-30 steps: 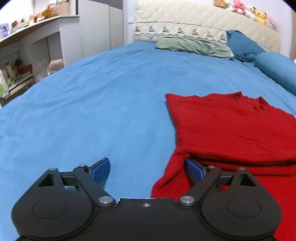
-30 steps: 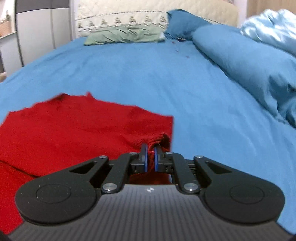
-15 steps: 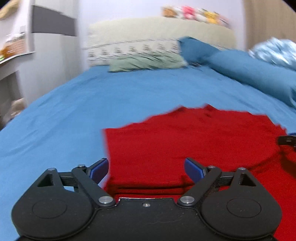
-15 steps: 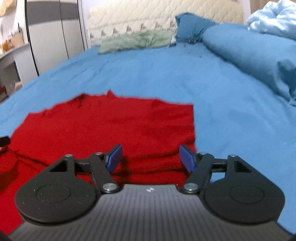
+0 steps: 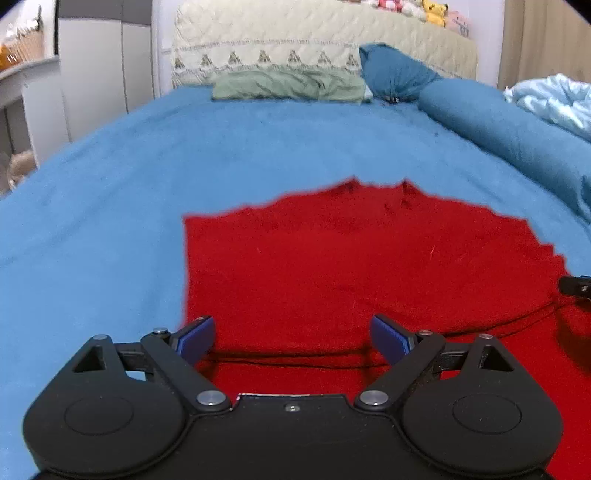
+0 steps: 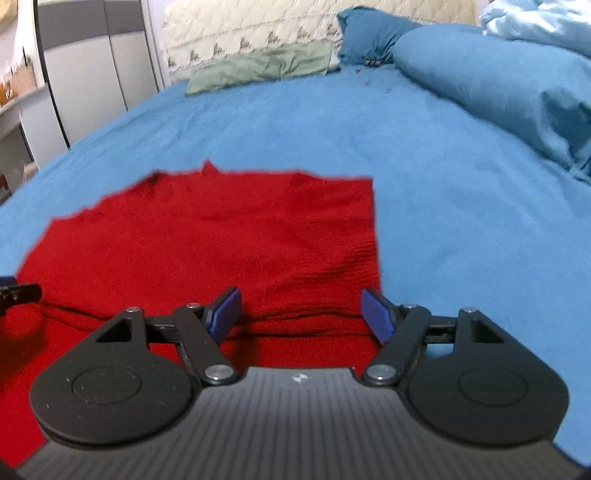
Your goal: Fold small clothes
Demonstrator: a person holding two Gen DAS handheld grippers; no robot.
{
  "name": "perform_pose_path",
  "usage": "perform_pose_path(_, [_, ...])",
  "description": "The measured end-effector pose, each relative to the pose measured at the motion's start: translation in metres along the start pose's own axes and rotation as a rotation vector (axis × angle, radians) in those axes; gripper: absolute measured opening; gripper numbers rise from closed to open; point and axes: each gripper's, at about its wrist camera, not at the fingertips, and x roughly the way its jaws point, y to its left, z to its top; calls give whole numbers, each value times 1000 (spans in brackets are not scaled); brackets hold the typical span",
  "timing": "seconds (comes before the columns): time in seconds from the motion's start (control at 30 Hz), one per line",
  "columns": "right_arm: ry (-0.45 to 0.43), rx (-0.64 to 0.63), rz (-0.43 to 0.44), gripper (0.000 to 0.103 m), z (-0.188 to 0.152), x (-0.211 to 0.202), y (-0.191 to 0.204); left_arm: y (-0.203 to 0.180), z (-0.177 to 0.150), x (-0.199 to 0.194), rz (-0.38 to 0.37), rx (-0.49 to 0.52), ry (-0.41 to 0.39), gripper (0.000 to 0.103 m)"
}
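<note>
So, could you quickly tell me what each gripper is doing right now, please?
Left gripper: open, holding nothing, above the red garment.
Right gripper: jaws opening, nothing pinched between them, over the same garment.

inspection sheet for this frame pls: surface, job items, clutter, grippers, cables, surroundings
Surface: blue bedsheet, lightly rumpled.
Job's things: red garment lying flat on the sheet, a folded edge crossing its near part.
Clutter: green cloth by the headboard; dark blue pillow; long blue bolster; pale blue duvet.
Grippers: left gripper open over the garment, nothing between its pads; right gripper with jaws opening, pads clear of the cloth.
Cables: nothing seen.
Surroundings: quilted headboard with plush toys on top; grey wardrobe; shelf unit at the left edge.
</note>
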Motion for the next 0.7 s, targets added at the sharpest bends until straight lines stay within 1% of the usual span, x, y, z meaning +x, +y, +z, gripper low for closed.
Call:
perform_pose_path(0.07, [-43, 16, 29, 90, 7, -32, -2, 3, 7, -29, 12, 3, -26, 94])
perform_pose_path(0.2, [-82, 1, 41, 92, 19, -101, -5, 6, 15, -97, 37, 9, -55, 96])
perform_pose_path(0.23, [-89, -8, 37, 94, 20, -122, -5, 6, 16, -114, 46, 9, -57, 97])
perform_pose_path(0.3, [-89, -10, 37, 101, 22, -156, -5, 6, 13, -152, 43, -10, -61, 101])
perform_pose_path(0.37, [-95, -1, 66, 103, 18, -191, -7, 4, 7, -183, 34, -24, -59, 103])
perform_pose_path(0.5, [-71, -4, 107, 103, 2, -246, -13, 1, -18, -232, 39, -36, -22, 103])
perform_pose_path(0.6, [-35, -5, 126, 103, -18, -273, -21, 3, -46, -252, 20, -62, 35, 103])
perform_pose_path(0.7, [27, -6, 100, 103, -43, -292, -27, 6, -80, -260, 18, -89, 95, 103])
